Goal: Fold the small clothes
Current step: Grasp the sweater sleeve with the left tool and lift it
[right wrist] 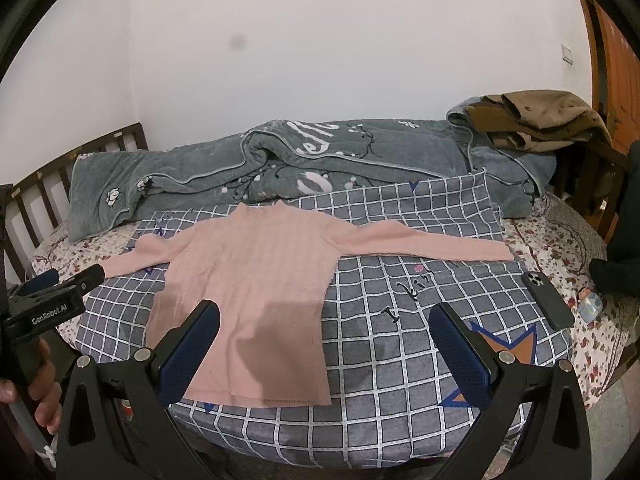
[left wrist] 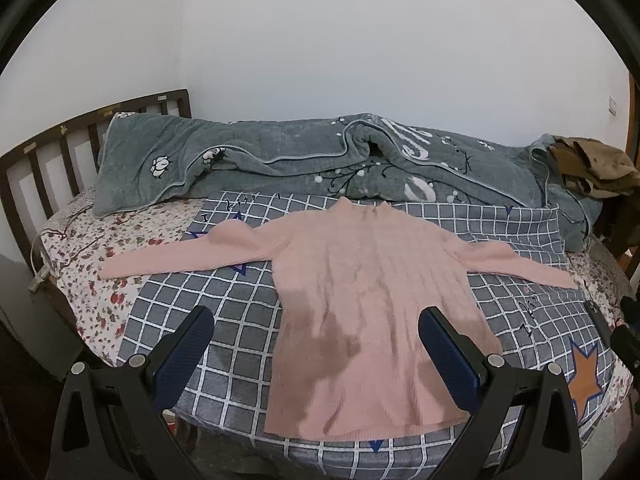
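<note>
Both hand-held grippers, left [left wrist: 316,344] and right [right wrist: 326,340], hover spread; pinch the pink sweater [left wrist: 372,304] at a sleeve cuff mid-frame, then fold inward flat.

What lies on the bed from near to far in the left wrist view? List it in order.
Open left gripper → pink sweater spread flat on the grey checked blanket → rumpled grey-green quilt → white wall.
</note>
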Demonstrator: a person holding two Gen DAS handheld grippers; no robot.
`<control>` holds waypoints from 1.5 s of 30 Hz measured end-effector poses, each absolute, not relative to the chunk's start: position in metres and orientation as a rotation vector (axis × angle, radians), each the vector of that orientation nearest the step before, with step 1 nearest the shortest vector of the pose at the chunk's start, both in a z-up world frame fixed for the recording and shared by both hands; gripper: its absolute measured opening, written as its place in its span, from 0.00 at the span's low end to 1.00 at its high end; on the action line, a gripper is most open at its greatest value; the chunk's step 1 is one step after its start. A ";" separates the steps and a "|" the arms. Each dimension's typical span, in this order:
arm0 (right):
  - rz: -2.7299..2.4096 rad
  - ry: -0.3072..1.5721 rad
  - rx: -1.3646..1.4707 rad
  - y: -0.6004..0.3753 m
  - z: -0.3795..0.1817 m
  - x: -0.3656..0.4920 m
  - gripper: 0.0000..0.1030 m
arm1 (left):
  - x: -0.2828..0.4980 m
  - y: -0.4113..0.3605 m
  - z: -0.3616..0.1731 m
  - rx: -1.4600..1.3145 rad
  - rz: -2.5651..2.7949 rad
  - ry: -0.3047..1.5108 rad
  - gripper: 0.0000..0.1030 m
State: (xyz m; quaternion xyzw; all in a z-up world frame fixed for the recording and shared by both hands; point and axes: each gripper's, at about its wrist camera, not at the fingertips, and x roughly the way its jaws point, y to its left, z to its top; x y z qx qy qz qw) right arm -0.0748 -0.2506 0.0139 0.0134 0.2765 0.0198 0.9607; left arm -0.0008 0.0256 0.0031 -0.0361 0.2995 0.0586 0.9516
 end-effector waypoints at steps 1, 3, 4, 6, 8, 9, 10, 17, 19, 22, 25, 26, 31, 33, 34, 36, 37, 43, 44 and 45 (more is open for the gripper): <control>0.038 0.557 0.021 -0.249 0.013 -0.074 0.99 | 0.002 0.025 0.001 -0.072 0.117 0.612 1.00; 0.032 0.554 0.009 -0.248 0.011 -0.070 0.99 | 0.008 0.027 -0.002 -0.071 0.112 0.615 1.00; 0.033 0.553 0.007 -0.247 0.009 -0.067 0.99 | 0.011 0.029 -0.005 -0.072 0.108 0.615 1.00; 0.043 0.551 0.012 -0.245 0.005 -0.060 0.99 | 0.018 0.035 -0.012 -0.073 0.099 0.618 1.00; 0.053 0.543 0.023 -0.243 0.000 -0.051 0.99 | 0.028 0.044 -0.022 -0.076 0.092 0.635 1.00; 0.062 0.539 0.028 -0.240 -0.004 -0.045 0.99 | 0.033 0.050 -0.029 -0.083 0.098 0.648 1.00; 0.072 0.538 0.030 -0.238 -0.009 -0.039 0.99 | 0.039 0.057 -0.036 -0.094 0.104 0.660 1.00; 0.132 0.584 0.044 -0.214 -0.054 0.011 0.99 | 0.075 0.134 -0.099 -0.268 0.128 0.749 0.98; 0.180 0.607 0.065 -0.209 -0.066 0.025 0.97 | 0.082 0.163 -0.114 -0.351 0.133 0.746 0.98; 0.190 0.591 0.043 -0.199 -0.078 0.039 0.92 | 0.095 0.203 -0.132 -0.465 0.144 0.759 0.98; 0.188 0.563 -0.014 -0.185 -0.088 0.056 0.91 | 0.108 0.240 -0.146 -0.538 0.184 0.741 0.96; 0.190 0.560 -0.026 -0.181 -0.090 0.061 0.91 | 0.113 0.254 -0.151 -0.556 0.202 0.734 0.95; 0.235 0.562 -0.061 -0.167 -0.099 0.089 0.91 | 0.142 0.304 -0.172 -0.627 0.274 0.729 0.86; 0.251 0.571 -0.072 -0.163 -0.104 0.101 0.91 | 0.154 0.318 -0.175 -0.622 0.310 0.725 0.78; 0.256 0.577 -0.076 -0.162 -0.107 0.106 0.91 | 0.159 0.327 -0.176 -0.624 0.332 0.712 0.76; 0.257 0.583 -0.081 -0.160 -0.111 0.115 0.91 | 0.167 0.342 -0.178 -0.635 0.369 0.705 0.74; 0.255 0.586 -0.085 -0.160 -0.112 0.119 0.91 | 0.174 0.352 -0.180 -0.648 0.383 0.710 0.72; 0.246 0.579 -0.120 -0.164 -0.109 0.141 0.91 | 0.191 0.396 -0.181 -0.673 0.505 0.688 0.50; 0.246 0.575 -0.117 -0.166 -0.107 0.142 0.91 | 0.191 0.402 -0.182 -0.679 0.539 0.681 0.45; 0.246 0.569 -0.111 -0.169 -0.106 0.144 0.91 | 0.192 0.406 -0.183 -0.683 0.566 0.674 0.33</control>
